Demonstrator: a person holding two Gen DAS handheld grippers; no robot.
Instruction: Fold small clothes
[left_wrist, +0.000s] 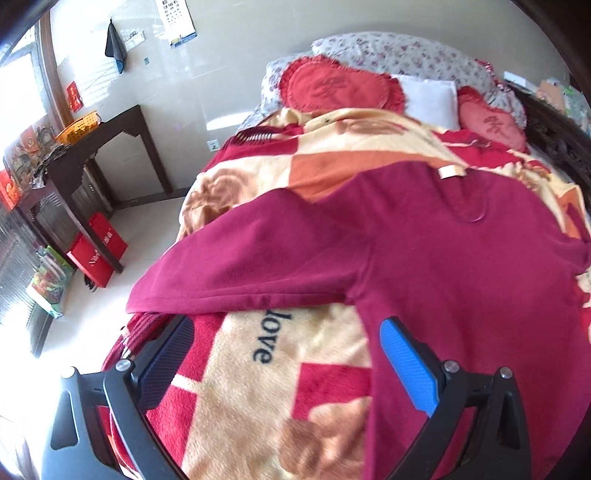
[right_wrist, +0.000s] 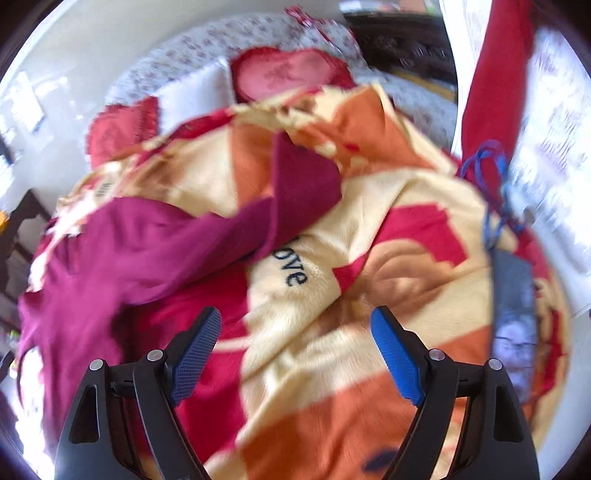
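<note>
A maroon long-sleeved top (left_wrist: 443, 258) lies spread on a red, cream and orange blanket (left_wrist: 266, 387) on a bed. Its left sleeve (left_wrist: 240, 258) stretches out toward the bed's left edge. My left gripper (left_wrist: 288, 332) is open and empty, just below the sleeve and beside the top's body. In the right wrist view the top (right_wrist: 122, 251) lies at the left, its other sleeve (right_wrist: 295, 192) bent over on the blanket (right_wrist: 369, 295). My right gripper (right_wrist: 295, 325) is open and empty above bare blanket, to the right of the top.
Red heart cushions (left_wrist: 332, 86), a white pillow (left_wrist: 428, 98) and floral pillows lie at the bed's head. A dark side table (left_wrist: 99, 147) with an orange basket and red bags (left_wrist: 98, 254) stand on the floor at left. A dark lanyard card (right_wrist: 513, 295) lies at right.
</note>
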